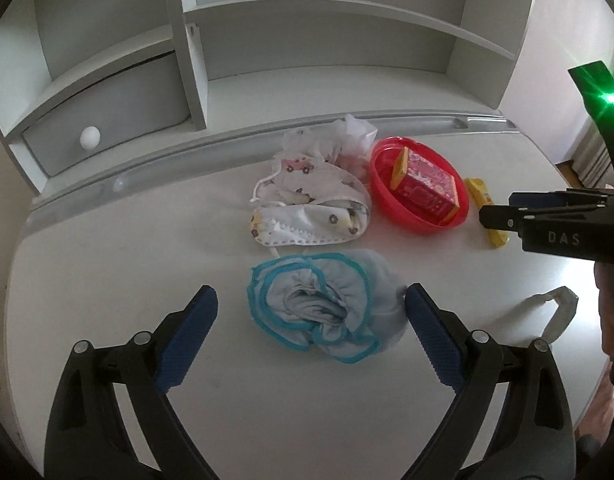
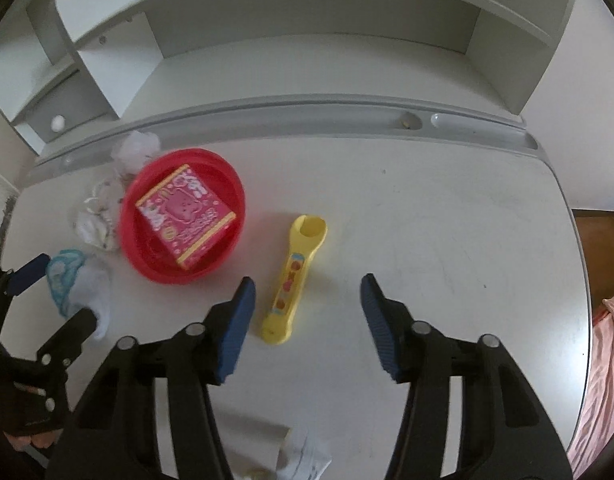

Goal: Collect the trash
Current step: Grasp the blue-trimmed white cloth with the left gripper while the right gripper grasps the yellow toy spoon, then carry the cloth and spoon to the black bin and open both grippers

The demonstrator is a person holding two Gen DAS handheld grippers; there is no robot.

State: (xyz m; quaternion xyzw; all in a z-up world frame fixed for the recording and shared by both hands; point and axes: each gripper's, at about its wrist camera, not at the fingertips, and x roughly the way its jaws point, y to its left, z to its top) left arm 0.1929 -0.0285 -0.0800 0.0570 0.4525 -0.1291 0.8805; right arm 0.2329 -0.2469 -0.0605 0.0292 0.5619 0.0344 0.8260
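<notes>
My left gripper (image 1: 311, 308) is open, its fingers either side of a crumpled white cloth with a turquoise trim (image 1: 323, 308) on the white desk (image 1: 147, 248). A patterned white cloth bundle (image 1: 307, 200) lies behind it, with crumpled white paper (image 1: 355, 132) further back. A red bowl (image 1: 381, 184) holds a pink box (image 1: 427, 190). My right gripper (image 2: 307, 292) is open and empty, just above a yellow plastic spoon (image 2: 297, 272). The red bowl (image 2: 231, 184) with the pink box (image 2: 185, 212) is to its left. The right gripper also shows in the left wrist view (image 1: 507, 210).
A white shelf unit (image 1: 307, 40) with a drawer and round knob (image 1: 90, 137) stands behind the desk. A raised grey ledge (image 2: 307, 116) runs along the desk's back. A clear plastic scrap (image 1: 555, 308) lies near the right edge. A crumpled wrapper (image 2: 303, 456) lies under my right gripper.
</notes>
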